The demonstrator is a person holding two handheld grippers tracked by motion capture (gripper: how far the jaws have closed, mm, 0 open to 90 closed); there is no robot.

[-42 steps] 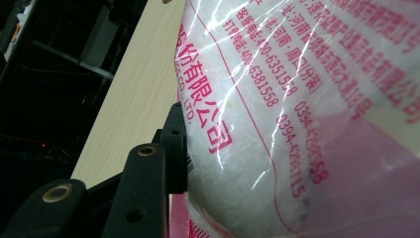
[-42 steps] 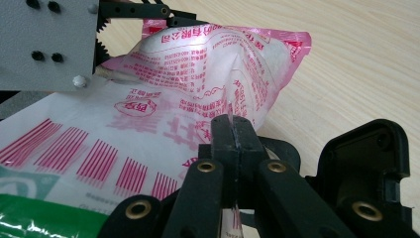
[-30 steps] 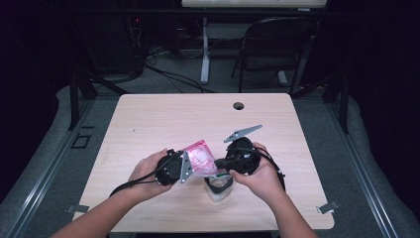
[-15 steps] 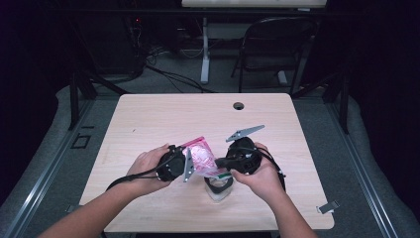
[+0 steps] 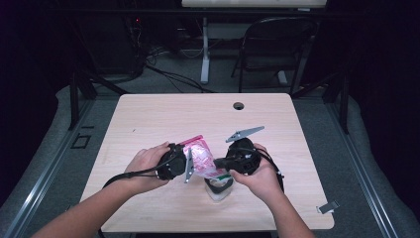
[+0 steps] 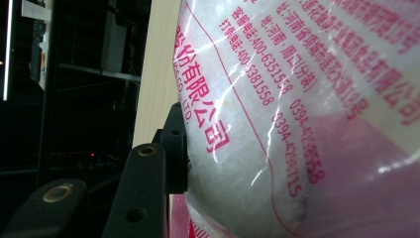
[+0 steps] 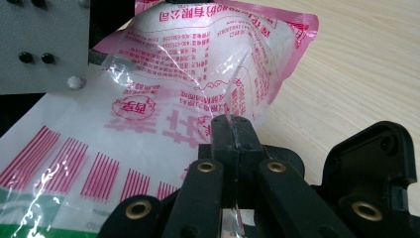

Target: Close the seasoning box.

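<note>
Jaws of both grippers are clamped on the bag [image 5: 202,157], so we'd pull apart slowly over the cup [image 5: 218,186].

The table [image 5: 148,119] has a light wooden top with rounded corners. A small round dark hole [image 5: 238,105] sits near its far edge. Well away from this hole, close to the near edge, a small pale container [image 5: 218,186] with a dark inside stands directly on the table. The wood around the hole is bare.
</note>
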